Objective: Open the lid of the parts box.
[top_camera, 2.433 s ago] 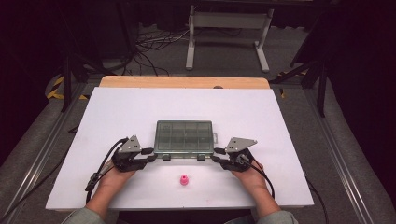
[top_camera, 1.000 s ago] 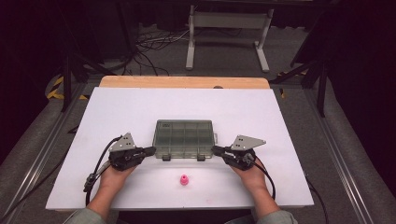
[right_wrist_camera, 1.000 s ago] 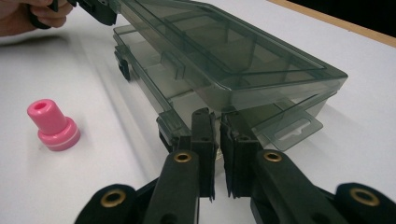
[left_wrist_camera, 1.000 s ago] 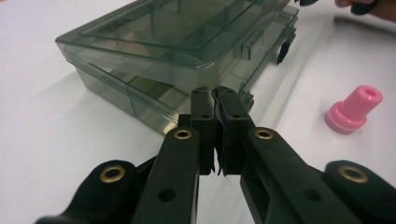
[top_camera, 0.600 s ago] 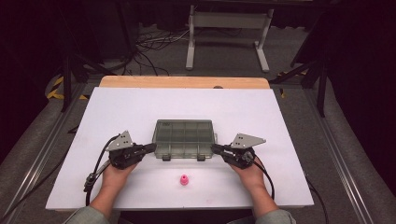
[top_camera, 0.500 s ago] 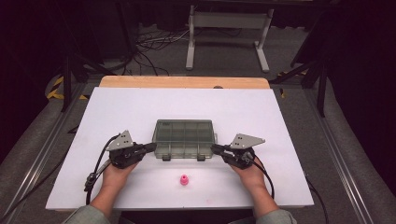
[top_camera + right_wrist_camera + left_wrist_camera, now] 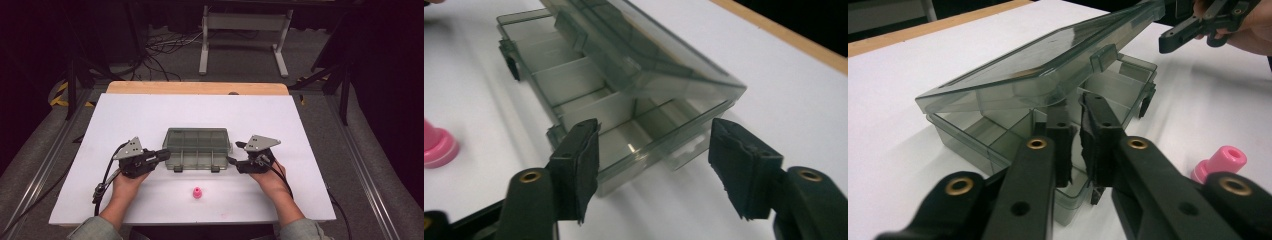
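Both forearms are resting low on the desk (image 7: 125,115). The left claw (image 7: 1075,132), nearly closed, is propping the box (image 7: 998,135) lid (image 7: 1038,62); the right claw (image 7: 651,165) is gaping wide at the box's end, holding nothing.

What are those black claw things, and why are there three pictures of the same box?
A person sits at a white table and holds a grabbing tool in each hand: the left tool and the right tool. One picture comes from a camera up high, looking down. The other two come from small cameras riding on the tools, so you look along their black jaws. On the table lie a see-through box with little compartments and a small pink piece. The lid is lifted partway. The left tool's jaws are nearly shut at the box's edge; whether they pinch it is hard to tell. The right tool's jaws are open beside the other end, holding nothing.
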A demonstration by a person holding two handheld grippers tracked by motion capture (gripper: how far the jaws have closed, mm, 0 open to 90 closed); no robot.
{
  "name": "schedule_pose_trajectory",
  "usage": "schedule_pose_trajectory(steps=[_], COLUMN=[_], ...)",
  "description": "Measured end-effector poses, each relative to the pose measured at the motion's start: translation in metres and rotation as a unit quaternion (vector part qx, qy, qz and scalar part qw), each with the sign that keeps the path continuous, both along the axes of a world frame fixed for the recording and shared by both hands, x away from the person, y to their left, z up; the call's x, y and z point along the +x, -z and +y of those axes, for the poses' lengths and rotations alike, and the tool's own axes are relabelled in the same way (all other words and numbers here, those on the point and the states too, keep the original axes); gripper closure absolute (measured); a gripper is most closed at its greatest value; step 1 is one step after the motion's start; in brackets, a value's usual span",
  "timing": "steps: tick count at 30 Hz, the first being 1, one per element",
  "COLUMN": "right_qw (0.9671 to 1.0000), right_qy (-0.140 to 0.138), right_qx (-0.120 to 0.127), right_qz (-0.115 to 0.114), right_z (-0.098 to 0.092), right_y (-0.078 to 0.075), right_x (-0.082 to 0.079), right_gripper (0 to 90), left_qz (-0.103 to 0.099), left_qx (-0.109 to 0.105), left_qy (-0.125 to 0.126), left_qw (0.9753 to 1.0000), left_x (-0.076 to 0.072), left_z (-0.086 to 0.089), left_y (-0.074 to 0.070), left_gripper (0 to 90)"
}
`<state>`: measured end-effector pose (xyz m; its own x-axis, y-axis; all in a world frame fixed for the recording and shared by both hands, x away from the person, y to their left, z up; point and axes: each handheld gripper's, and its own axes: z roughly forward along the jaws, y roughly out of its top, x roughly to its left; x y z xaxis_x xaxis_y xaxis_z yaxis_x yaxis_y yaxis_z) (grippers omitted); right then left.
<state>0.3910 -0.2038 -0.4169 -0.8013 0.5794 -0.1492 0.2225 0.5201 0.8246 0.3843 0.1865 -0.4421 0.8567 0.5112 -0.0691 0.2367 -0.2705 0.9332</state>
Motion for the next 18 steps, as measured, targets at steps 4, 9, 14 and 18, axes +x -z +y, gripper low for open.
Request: schedule_pose_trajectory(steps=[4, 9, 14, 18], right_qw=[0.9998, 0.9994, 0.9992, 0.9993], right_qy=[0.002, -0.001, 0.001, -0.004], right_qx=[-0.017, -0.033, -0.036, -0.030], right_qz=[-0.005, -0.012, -0.015, -0.020], right_z=[0.005, 0.012, 0.015, 0.016], right_y=[-0.005, -0.010, -0.013, -0.019], right_x=[0.007, 0.017, 0.022, 0.025], right_gripper=[33.2, 30.4, 30.3, 31.1], left_qz=[0.000, -0.001, -0.001, -0.004], left_qx=[0.003, 0.000, -0.005, 0.000], left_qy=[0.000, 0.002, 0.003, 0.005], left_qw=[1.0000, 1.0000, 1.0000, 1.0000], left_x=[0.001, 0.000, 0.000, -0.003], left_z=[0.000, 0.000, 0.000, -0.001], left_y=[0.001, 0.000, 0.000, -0.001], left_gripper=[74.8, 71.7, 66.9, 58.3])
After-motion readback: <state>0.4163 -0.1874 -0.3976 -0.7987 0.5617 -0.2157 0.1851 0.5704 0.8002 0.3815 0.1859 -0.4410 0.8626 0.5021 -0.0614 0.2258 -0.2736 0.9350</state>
